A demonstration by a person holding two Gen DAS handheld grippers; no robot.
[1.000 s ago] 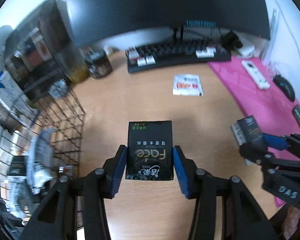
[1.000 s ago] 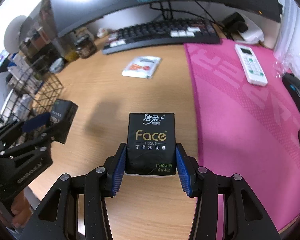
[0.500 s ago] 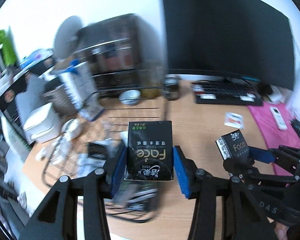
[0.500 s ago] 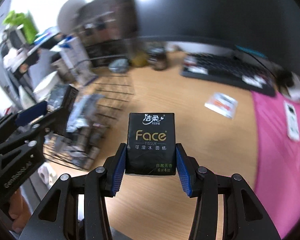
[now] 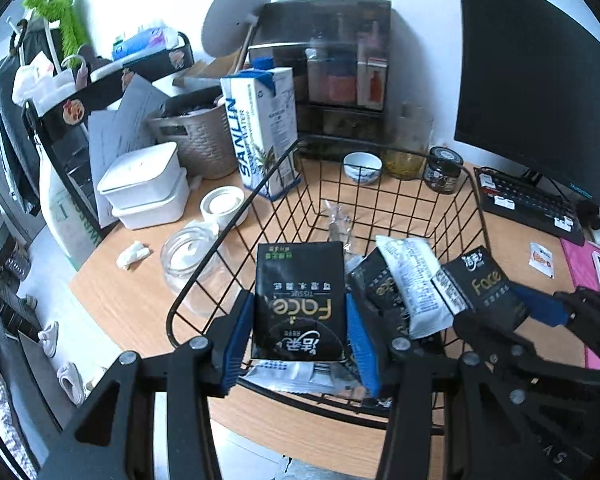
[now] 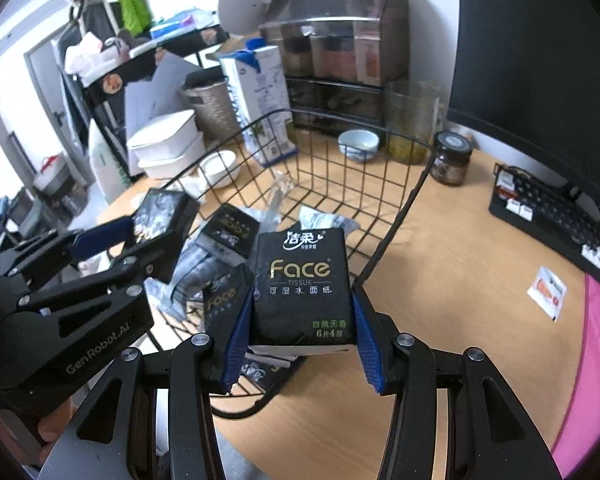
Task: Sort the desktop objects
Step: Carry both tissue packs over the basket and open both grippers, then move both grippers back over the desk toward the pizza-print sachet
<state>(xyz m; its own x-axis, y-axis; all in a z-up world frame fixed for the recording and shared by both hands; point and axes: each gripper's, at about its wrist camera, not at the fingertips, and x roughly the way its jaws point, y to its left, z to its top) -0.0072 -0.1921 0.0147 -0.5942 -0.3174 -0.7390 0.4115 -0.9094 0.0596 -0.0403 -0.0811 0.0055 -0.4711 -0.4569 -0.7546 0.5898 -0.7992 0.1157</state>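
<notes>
"Face TISSUE" on the tissue pack [image 6: 303, 288]; "SANLIN" on the carton [image 5: 262, 128].

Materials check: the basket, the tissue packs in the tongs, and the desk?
Basket: thin black wire, likely coated metal; open grid, see-through.
Tissue packs: glossy black plastic film, probably soft; printed lettering, sheen.
Desk: light wood-look top with visible grain; possibly laminate, cannot tell.

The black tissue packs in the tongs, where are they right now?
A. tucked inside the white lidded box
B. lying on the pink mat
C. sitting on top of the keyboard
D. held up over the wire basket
D: the left tongs and the right tongs each squeeze a black tissue pack, both hanging over the wire basket, which already holds other packets.
</notes>
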